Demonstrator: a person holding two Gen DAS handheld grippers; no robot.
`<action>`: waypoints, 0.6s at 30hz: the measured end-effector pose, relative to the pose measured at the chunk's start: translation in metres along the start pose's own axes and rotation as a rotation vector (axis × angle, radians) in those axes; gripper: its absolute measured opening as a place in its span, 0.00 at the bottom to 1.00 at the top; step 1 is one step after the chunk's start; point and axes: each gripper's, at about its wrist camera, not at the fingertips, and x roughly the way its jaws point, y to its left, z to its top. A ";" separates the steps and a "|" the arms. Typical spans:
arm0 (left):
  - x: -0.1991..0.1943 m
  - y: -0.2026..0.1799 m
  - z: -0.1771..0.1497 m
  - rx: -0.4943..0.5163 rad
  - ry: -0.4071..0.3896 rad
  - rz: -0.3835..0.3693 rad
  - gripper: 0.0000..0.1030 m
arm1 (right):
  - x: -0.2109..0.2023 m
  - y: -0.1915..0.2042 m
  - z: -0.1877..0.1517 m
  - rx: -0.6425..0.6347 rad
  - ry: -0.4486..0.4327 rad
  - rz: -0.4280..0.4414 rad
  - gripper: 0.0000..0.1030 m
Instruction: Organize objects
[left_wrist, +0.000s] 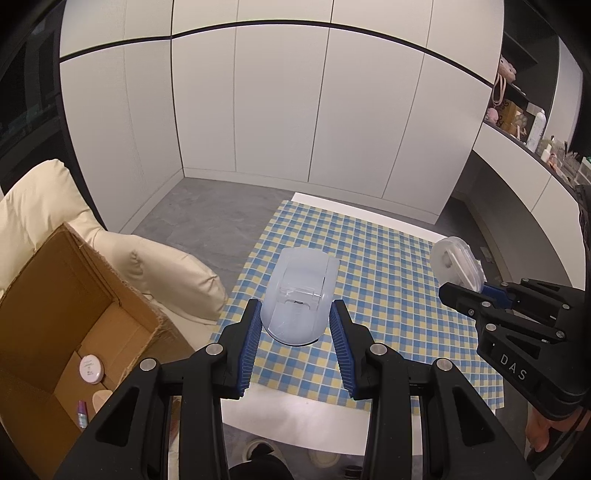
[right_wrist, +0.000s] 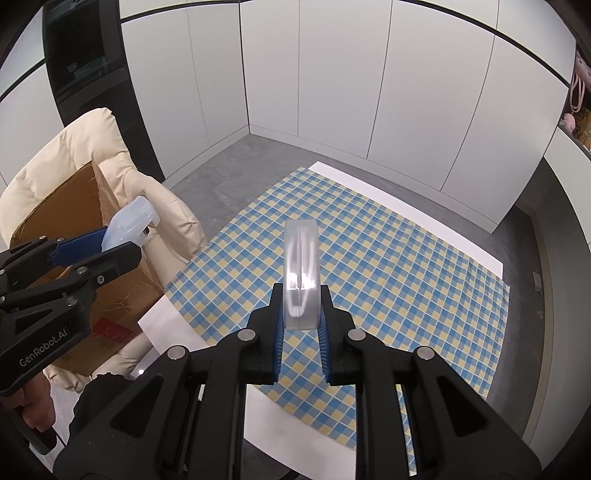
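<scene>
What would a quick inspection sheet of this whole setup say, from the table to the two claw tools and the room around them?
Surface: checked tablecloth in blue and yellow over a white table; nothing rests on the cloth.
Job's things: pale translucent plastic container held up by the left gripper; round clear plastic case held on edge by the right gripper.
Clutter: open cardboard box on a cream armchair, holding a round pink compact and a small bottle.
Grippers: both closed on their items.
Cables: nothing seen.
Surroundings: white cabinet wall, grey floor, shelves with oddments at right.
</scene>
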 end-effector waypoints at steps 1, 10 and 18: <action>-0.001 0.001 0.000 -0.003 0.000 0.002 0.36 | 0.000 0.002 0.000 -0.002 0.000 0.002 0.16; -0.007 0.015 -0.004 -0.028 -0.011 0.026 0.36 | 0.003 0.019 0.004 -0.029 -0.001 0.020 0.16; -0.011 0.027 -0.008 -0.037 -0.016 0.046 0.36 | 0.007 0.038 0.007 -0.053 -0.001 0.042 0.16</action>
